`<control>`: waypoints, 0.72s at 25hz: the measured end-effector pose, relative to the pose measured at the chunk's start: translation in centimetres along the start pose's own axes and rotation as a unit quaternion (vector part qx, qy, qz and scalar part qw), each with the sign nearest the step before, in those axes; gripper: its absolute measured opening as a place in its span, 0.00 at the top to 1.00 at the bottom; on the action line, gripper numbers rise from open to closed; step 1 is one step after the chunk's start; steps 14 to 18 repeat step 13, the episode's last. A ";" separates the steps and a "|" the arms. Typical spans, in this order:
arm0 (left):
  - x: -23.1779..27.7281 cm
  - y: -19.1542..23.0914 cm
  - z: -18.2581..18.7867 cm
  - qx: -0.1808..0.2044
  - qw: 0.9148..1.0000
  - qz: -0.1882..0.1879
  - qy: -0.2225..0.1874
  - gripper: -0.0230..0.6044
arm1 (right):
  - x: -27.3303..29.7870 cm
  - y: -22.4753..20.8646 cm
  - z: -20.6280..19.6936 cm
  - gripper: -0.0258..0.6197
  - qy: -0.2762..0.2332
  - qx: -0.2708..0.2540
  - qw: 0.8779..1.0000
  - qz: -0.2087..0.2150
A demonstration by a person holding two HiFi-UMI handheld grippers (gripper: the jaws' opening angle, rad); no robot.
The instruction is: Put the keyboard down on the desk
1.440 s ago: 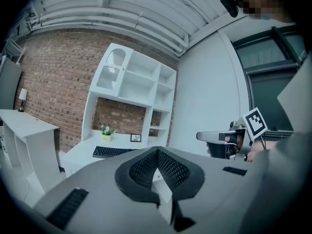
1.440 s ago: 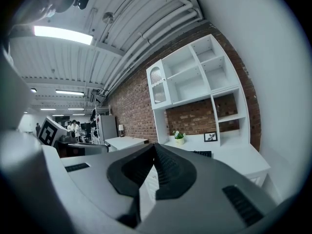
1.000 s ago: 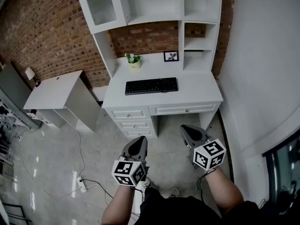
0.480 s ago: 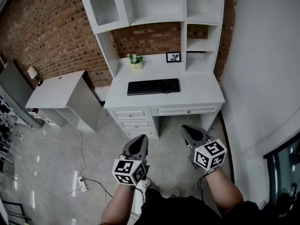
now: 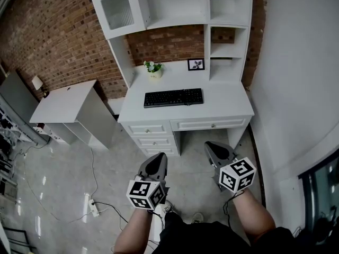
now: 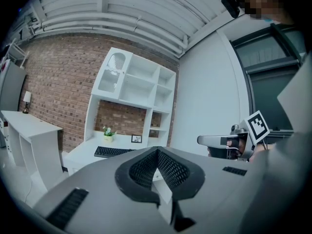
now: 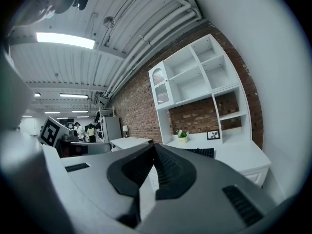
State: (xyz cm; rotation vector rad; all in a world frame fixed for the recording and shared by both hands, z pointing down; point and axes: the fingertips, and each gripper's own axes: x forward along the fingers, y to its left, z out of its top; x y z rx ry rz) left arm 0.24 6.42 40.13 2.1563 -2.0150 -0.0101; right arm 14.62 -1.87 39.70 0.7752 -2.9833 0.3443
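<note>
A black keyboard [image 5: 173, 97] lies flat on the white desk [image 5: 222, 108], near its middle, and shows again as the keyboard [image 6: 114, 151] and the keyboard [image 7: 201, 152] in the two gripper views. My left gripper [image 5: 155, 163] and my right gripper [image 5: 214, 148] hang over the floor well in front of the desk, both shut and holding nothing. Neither touches the keyboard.
A small potted plant [image 5: 154, 69] and a framed picture [image 5: 195, 64] stand at the desk's back under white shelves [image 5: 175, 4]. A second white desk [image 5: 61, 103] stands at the left. A power strip with cables [image 5: 91, 207] lies on the floor. A white wall runs along the right.
The view has shifted very slightly; the grippers and the keyboard stay where they were.
</note>
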 end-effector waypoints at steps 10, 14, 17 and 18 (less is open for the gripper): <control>0.4 -0.6 0.2 -0.001 1.000 -0.002 0.001 0.94 | -0.3 -0.5 0.1 0.93 0.001 0.002 1.000 -0.002; 0.6 -0.8 0.2 -0.001 1.000 -0.001 0.001 0.93 | -0.4 -0.8 0.1 0.93 0.001 0.003 1.000 -0.001; 0.6 -0.8 0.2 -0.001 1.000 -0.001 0.001 0.93 | -0.4 -0.8 0.1 0.93 0.001 0.003 1.000 -0.001; 0.6 -0.8 0.2 -0.001 1.000 -0.001 0.001 0.93 | -0.4 -0.8 0.1 0.93 0.001 0.003 1.000 -0.001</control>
